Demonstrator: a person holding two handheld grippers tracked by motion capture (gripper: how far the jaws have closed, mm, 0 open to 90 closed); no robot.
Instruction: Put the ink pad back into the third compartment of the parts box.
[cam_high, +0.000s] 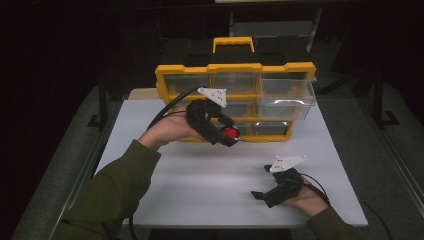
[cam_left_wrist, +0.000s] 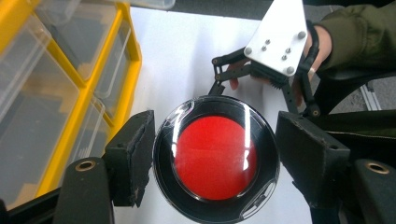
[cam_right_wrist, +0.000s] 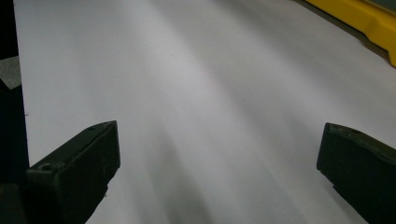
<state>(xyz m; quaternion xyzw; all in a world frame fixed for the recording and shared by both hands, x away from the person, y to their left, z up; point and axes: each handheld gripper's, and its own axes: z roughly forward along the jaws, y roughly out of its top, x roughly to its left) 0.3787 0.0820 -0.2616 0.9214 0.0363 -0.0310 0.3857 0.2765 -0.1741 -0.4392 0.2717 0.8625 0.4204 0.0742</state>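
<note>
A round black-rimmed case with a red inside and a clear lid (cam_left_wrist: 215, 158) sits between the pads (cam_left_wrist: 133, 154) of my left gripper (cam_left_wrist: 215, 144), which is shut on it. In the high view that gripper (cam_high: 226, 137) holds the red case (cam_high: 230, 133) above the table, just in front of the yellow drawer organizer (cam_high: 235, 70). My right gripper (cam_high: 260, 181) rests low near the front right of the white table, its jaws wide open. Nothing lies between its fingers (cam_right_wrist: 74, 163) but bare table, and its own midpoint (cam_right_wrist: 219, 140) is over white surface.
The organizer has several clear drawers; the upper right drawer (cam_high: 286, 94) is pulled out toward me. A yellow carry handle (cam_high: 233, 44) tops it. The white tabletop (cam_high: 200, 180) stretches between the two hands. The organizer's yellow edge (cam_right_wrist: 369, 18) lies ahead of the right gripper.
</note>
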